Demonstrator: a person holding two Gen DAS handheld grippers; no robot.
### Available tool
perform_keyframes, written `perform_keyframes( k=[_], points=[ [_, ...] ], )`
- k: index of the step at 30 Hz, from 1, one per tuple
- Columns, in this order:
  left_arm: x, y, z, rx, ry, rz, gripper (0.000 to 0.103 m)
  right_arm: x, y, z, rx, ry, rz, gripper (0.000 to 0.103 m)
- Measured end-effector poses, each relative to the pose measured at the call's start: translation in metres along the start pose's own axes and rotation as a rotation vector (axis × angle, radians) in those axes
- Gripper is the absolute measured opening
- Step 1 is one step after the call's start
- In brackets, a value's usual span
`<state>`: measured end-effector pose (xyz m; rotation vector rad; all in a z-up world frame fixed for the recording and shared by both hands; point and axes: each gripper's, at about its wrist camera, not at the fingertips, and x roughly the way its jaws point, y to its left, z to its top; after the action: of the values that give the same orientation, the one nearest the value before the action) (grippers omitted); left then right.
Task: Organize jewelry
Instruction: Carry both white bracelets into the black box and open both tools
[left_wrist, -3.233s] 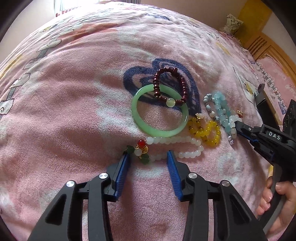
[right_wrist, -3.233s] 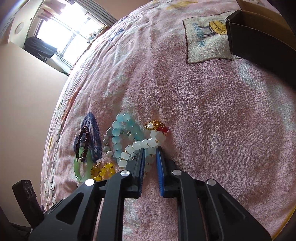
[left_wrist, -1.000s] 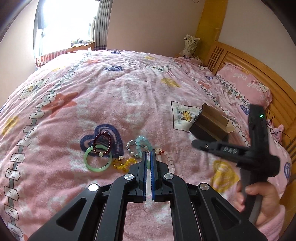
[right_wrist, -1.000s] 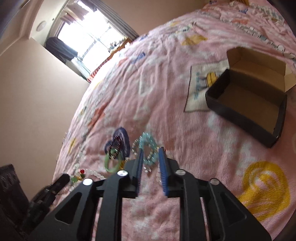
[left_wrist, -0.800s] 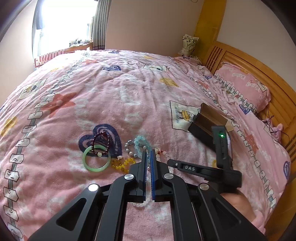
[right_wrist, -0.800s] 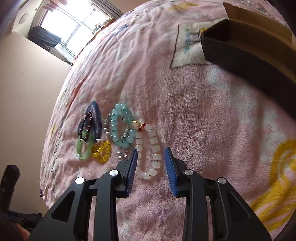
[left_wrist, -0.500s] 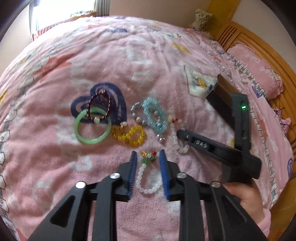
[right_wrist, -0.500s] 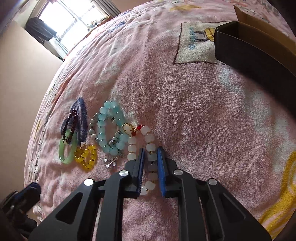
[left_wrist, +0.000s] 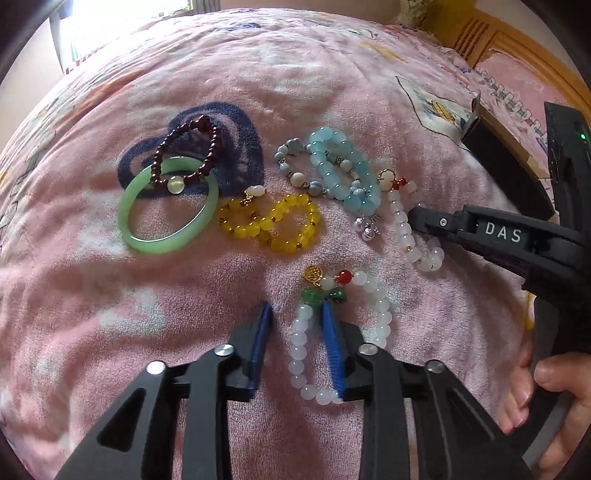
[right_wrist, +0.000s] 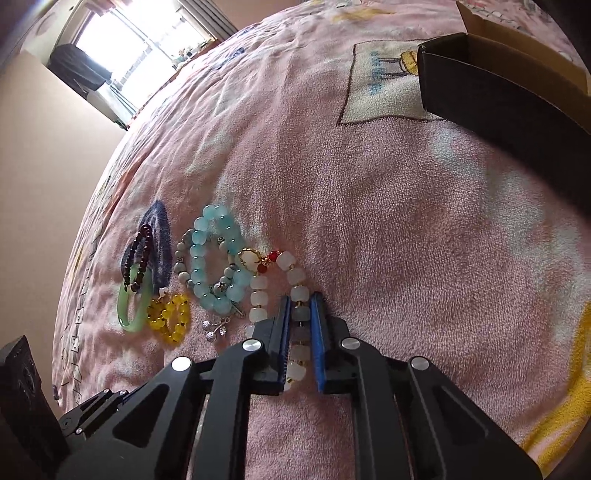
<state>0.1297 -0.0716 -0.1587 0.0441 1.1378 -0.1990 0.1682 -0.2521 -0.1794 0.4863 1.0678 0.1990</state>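
White beads (right_wrist: 300, 314) sit pinched in my right gripper (right_wrist: 299, 301), partly hidden; my left gripper (left_wrist: 295, 314) gapes astride another strand (left_wrist: 301, 343)

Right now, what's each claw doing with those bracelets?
Left gripper open, astride white bead bracelet with green charms. Right gripper closed on frosted white bead bracelet with red beads. Black cardboard box unobstructed.
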Motion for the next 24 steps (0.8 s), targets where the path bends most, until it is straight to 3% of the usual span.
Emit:
perform_keyframes(
  k=[3, 14, 24],
  points=[
    [-0.005, 0.001, 0.001, 0.001, -0.014, -0.001, 0.009, -0.004, 0.001, 0.001, 0.001, -0.012, 0.006, 0.011],
    [-0.049, -0.003, 0.010, 0.001, -0.129, -0.051, 0.009, -0.054, -0.003, 0.015, 0.017, -0.098, 0.080, 0.011],
    [-0.095, -0.024, 0.011, 0.078, -0.224, -0.060, 0.009, -0.126, -0.009, 0.028, 0.017, -0.235, 0.119, 0.011]
  ],
)
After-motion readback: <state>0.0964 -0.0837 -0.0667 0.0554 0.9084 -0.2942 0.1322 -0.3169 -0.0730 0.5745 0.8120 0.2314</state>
